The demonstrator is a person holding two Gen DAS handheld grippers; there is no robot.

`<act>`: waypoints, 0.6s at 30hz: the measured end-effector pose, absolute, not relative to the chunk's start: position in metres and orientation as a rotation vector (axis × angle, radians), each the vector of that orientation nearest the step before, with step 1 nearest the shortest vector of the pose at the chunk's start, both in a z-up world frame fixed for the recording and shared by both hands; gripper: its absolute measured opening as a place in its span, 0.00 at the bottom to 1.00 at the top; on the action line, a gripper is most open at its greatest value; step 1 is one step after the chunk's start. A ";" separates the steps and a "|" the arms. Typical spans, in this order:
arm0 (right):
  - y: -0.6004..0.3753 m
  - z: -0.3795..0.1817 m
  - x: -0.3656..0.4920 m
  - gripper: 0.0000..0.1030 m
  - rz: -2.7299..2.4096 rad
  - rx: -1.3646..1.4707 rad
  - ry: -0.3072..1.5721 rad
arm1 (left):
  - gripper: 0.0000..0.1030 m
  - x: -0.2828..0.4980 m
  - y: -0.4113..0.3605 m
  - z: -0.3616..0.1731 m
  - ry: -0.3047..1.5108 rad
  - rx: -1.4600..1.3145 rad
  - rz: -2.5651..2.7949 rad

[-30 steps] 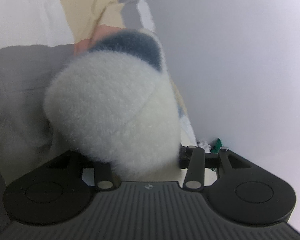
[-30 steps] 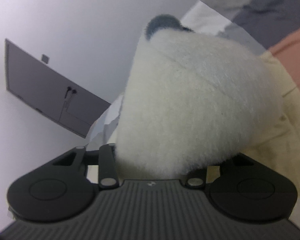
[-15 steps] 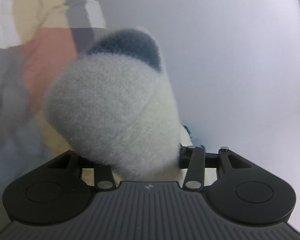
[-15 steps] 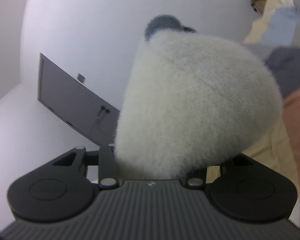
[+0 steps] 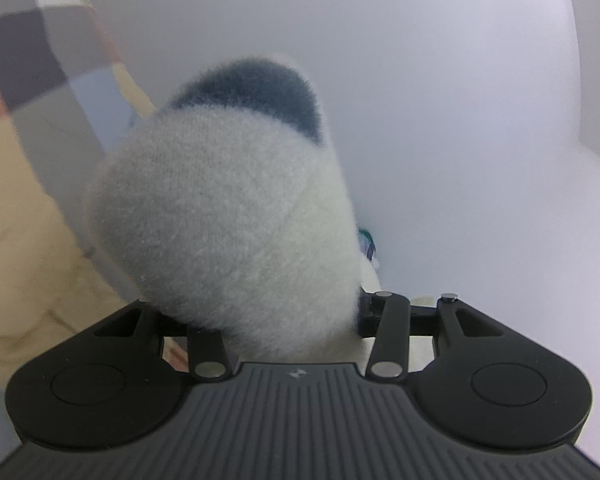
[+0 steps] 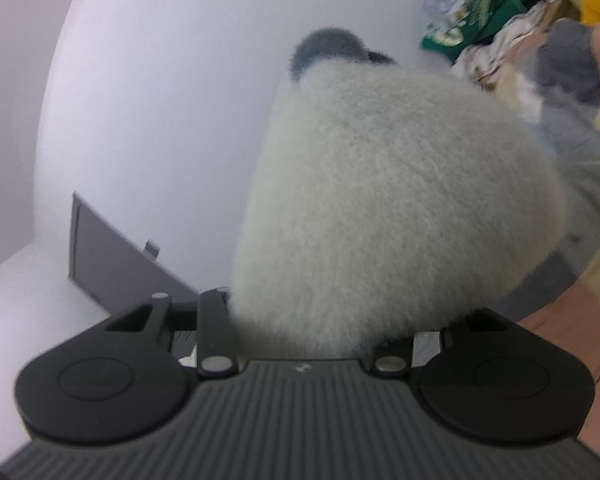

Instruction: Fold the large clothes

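Observation:
A fluffy white fleece garment with a dark blue-grey patch fills both views. In the left wrist view the fleece (image 5: 228, 216) bulges up out of my left gripper (image 5: 292, 320), whose fingers are hidden under it. In the right wrist view the same kind of fleece (image 6: 392, 208) bulges out of my right gripper (image 6: 308, 328), fingers also hidden. Both grippers appear shut on the garment and hold it up in front of a white wall.
A patchwork cover in cream, grey and salmon (image 5: 28, 128) lies at the left of the left view and at the right of the right view (image 6: 572, 128). A pile of green and patterned items (image 6: 476, 12) sits top right. A grey flat panel (image 6: 112, 264) leans by the wall.
Both grippers have swung away from the patchwork cover toward the white wall, still holding the fleece. In the right view the green pile has come into sight.

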State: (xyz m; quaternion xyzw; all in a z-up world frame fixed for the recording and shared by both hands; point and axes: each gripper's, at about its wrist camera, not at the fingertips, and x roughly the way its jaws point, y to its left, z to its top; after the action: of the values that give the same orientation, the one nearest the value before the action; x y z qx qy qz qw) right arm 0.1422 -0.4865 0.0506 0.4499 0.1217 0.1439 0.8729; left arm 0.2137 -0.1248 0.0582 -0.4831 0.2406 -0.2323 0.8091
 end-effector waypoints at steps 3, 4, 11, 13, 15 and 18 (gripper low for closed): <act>-0.510 0.023 0.156 0.47 0.259 0.944 0.260 | 0.50 0.251 -0.152 0.034 0.544 -1.011 -0.507; -0.515 0.014 0.161 0.47 0.246 0.952 0.270 | 0.50 0.262 -0.161 0.024 0.561 -1.005 -0.501; -0.548 -0.063 0.191 0.47 0.167 1.035 0.329 | 0.50 0.313 -0.205 -0.043 0.663 -0.944 -0.470; -0.554 -0.089 0.195 0.47 0.148 1.042 0.359 | 0.50 0.319 -0.213 -0.063 0.688 -0.927 -0.460; -0.555 -0.113 0.196 0.47 0.124 1.059 0.392 | 0.50 0.326 -0.218 -0.086 0.718 -0.905 -0.455; -0.555 -0.144 0.198 0.47 0.075 1.060 0.460 | 0.50 0.338 -0.219 -0.127 0.793 -0.911 -0.427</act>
State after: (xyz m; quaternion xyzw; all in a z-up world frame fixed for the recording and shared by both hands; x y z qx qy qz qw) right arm 0.1982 -0.5551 -0.1443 0.5008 0.2175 0.0356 0.8370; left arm 0.3383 -0.2190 -0.1268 -0.4249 0.3701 -0.1992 0.8017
